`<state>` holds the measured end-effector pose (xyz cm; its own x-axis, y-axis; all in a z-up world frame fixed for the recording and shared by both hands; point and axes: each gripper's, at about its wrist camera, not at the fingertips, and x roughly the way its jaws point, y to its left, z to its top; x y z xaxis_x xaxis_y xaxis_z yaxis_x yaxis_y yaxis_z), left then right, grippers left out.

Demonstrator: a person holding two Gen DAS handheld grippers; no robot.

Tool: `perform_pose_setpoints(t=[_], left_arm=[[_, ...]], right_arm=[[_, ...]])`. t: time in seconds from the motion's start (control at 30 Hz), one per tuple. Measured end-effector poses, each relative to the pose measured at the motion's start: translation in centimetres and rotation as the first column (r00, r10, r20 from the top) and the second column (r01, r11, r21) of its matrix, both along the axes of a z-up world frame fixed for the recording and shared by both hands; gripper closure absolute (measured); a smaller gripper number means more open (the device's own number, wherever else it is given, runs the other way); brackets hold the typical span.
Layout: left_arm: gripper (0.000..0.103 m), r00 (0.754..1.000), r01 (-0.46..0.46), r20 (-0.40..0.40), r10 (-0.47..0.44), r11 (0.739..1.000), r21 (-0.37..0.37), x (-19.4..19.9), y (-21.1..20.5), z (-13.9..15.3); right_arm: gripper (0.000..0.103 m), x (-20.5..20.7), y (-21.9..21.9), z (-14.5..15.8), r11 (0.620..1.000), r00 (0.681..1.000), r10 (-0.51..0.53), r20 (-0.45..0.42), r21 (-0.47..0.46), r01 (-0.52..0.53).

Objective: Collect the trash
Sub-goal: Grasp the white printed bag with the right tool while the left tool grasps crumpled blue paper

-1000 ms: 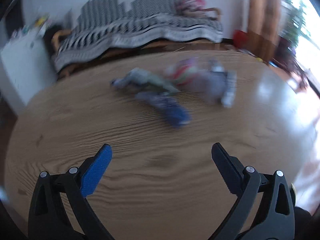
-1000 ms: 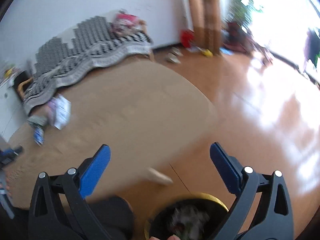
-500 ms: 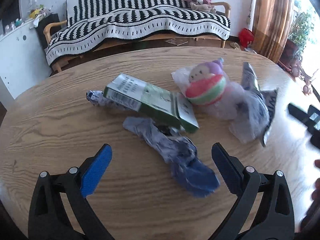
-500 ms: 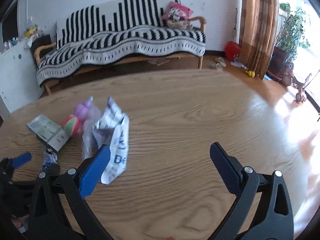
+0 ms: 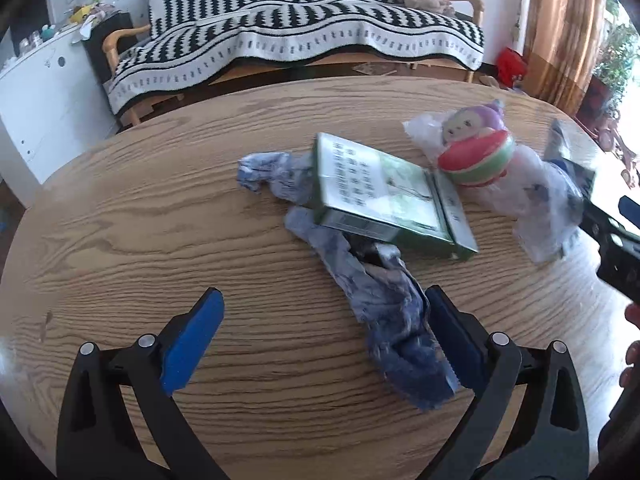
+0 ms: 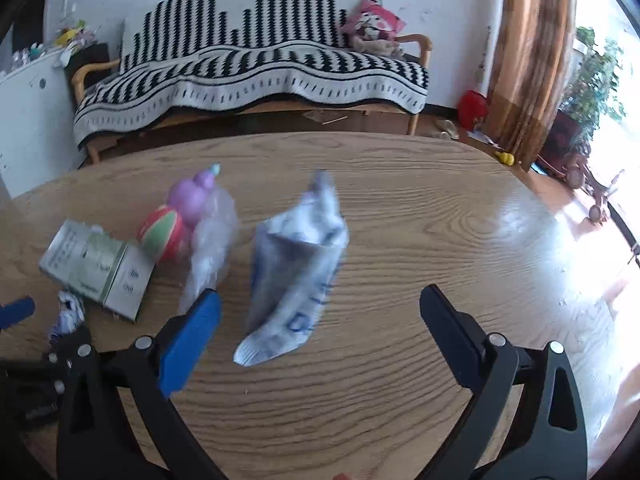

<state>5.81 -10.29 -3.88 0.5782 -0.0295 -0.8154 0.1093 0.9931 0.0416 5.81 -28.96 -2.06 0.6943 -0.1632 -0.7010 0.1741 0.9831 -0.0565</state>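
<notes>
A pile of trash lies on the round wooden table [image 5: 160,240]. In the left wrist view my left gripper [image 5: 324,340] is open, and a crumpled blue wrapper [image 5: 384,312] lies just inside its right finger. Beyond it rest a green and white carton [image 5: 380,192], a round red and purple toy [image 5: 476,148] and a clear plastic bag [image 5: 536,204]. In the right wrist view my right gripper [image 6: 320,328] is open low over the table, with a white and blue wrapper [image 6: 296,268] between its fingers but not touched. The carton [image 6: 96,268] and toy [image 6: 180,220] lie to its left.
A sofa with a black and white striped throw [image 6: 248,68] stands behind the table. A white cabinet [image 5: 36,112] is at the left. Brown curtains [image 6: 528,60] and plants are at the right, with sunlit floor [image 6: 592,216] beyond the table's right edge.
The right gripper swung from over the floor and a black bin back over the table to the white wrapper. The left gripper closed in on the blue wrapper.
</notes>
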Motion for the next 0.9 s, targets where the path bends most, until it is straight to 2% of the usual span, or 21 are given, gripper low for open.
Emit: perform_pose_setpoints(t=[0.13, 0.27, 0.4, 0.5, 0.9], left_arm=[[0.006, 1.000, 0.025, -0.007, -0.025, 1.000, 0.019, 0.0, -1.0, -0.5], [0.006, 1.000, -0.002, -0.021, 0.001, 1.000, -0.026, 0.5, -0.4, -0.8], [0.006, 1.000, -0.027, 0.007, 0.027, 0.999, -0.030, 1.1, 0.9, -0.9], [0.006, 0.999, -0.032, 0.007, 0.032, 0.999, -0.031, 1.5, 1.5, -0.8], [0.006, 1.000, 0.009, 0.005, -0.009, 0.999, -0.037, 1.2, 1.9, -1.0]], right_arm=[[0.007, 0.7, -0.6, -0.5, 0.999, 0.999, -0.032, -0.014, 0.027, 0.033], [0.007, 1.8, -1.3, -1.3, 0.997, 0.999, -0.048, -0.022, 0.054, 0.049], [0.005, 3.3, -1.8, -3.1, 0.991, 0.990, -0.034, -0.139, 0.122, 0.051], [0.005, 3.5, -1.7, -3.1, 0.995, 0.989, -0.022, -0.149, 0.089, 0.036], [0.005, 3.7, -2.2, -3.5, 0.995, 0.989, 0.005, -0.147, 0.097, 0.009]])
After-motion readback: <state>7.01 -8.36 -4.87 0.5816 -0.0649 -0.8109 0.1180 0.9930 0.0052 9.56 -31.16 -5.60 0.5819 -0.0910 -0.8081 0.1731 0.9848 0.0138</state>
